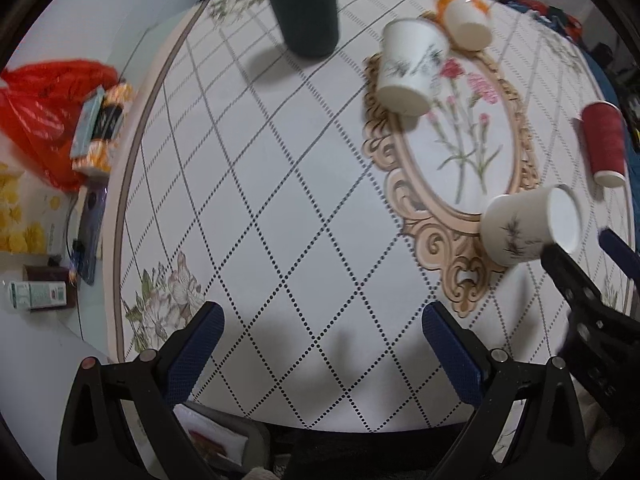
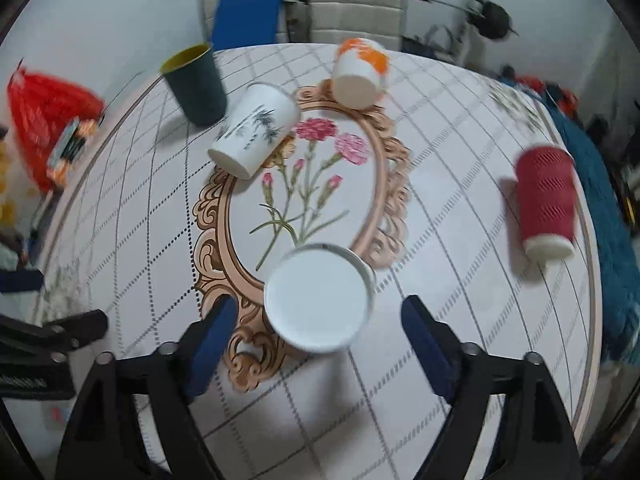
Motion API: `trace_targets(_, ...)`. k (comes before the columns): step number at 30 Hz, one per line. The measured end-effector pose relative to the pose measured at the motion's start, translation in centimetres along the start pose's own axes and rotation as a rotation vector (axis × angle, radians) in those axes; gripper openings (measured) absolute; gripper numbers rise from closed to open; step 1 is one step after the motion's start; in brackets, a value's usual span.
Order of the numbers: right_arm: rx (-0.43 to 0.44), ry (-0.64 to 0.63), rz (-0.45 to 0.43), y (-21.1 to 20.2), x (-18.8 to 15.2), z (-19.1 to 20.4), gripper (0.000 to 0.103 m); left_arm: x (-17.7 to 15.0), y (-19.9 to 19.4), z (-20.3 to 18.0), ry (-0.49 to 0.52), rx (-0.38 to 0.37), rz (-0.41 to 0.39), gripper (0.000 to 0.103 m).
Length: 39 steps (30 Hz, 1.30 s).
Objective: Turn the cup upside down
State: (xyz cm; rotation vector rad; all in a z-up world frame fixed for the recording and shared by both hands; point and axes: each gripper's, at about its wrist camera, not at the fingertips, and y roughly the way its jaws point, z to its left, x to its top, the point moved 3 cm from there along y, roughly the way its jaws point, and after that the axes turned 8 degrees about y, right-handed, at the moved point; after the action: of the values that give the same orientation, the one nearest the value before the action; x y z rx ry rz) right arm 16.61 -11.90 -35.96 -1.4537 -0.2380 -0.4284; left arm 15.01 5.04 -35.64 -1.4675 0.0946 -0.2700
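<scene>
Several cups stand on a round patterned table (image 2: 460, 208). A white cup with a bamboo print stands upside down just ahead of my right gripper (image 2: 316, 326), its flat base (image 2: 318, 298) facing me; it shows in the left wrist view (image 1: 528, 226) at right. A second white bamboo cup (image 2: 256, 132) (image 1: 410, 66), an orange-and-white cup (image 2: 360, 74) (image 1: 466, 16) and a red ribbed cup (image 2: 546, 204) (image 1: 604, 142) also stand upside down. A dark green cup (image 2: 196, 84) (image 1: 306, 14) stands upright, mouth open. Both grippers are open and empty. My left gripper (image 1: 320, 336) hovers over bare table.
A red plastic bag (image 1: 44, 116) and small boxes (image 1: 36, 294) lie off the table's left edge. Chairs (image 2: 304, 8) stand behind the table. A blue cloth (image 2: 608, 208) lies along the right edge. The right gripper's finger (image 1: 576, 280) reaches into the left wrist view.
</scene>
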Motion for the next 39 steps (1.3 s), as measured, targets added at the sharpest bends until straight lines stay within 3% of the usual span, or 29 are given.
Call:
trace_targets(2, -0.012, 0.056, 0.023, -1.6, -0.6, -0.9, 0.097, -0.2, -1.1, -0.4, 0.008, -0.008, -0.023, 0.102)
trace_targets(6, -0.091, 0.134, 0.03, -5.4, -1.7, -2.4, 0.097, -0.4, -3.6, -1.1, 0.01, -0.034, -0.078, 0.102)
trace_targets(12, -0.155, 0.167, -0.015, -10.6, -2.5, -3.9, 0.098, -0.8, -7.5, -2.2, 0.019, -0.009, -0.171, 0.102)
trace_targets(22, -0.142, 0.18, -0.07, -17.9, -3.5, -6.1, 0.098, -2.9, -14.6, -3.6, 0.001, 0.005, -0.284, 0.102)
trace_targets(39, -0.098, 0.137, -0.204, -33.8, -7.3, -6.5, 0.098, -9.9, -25.6, -5.3, -0.017, 0.007, -0.425, 0.102)
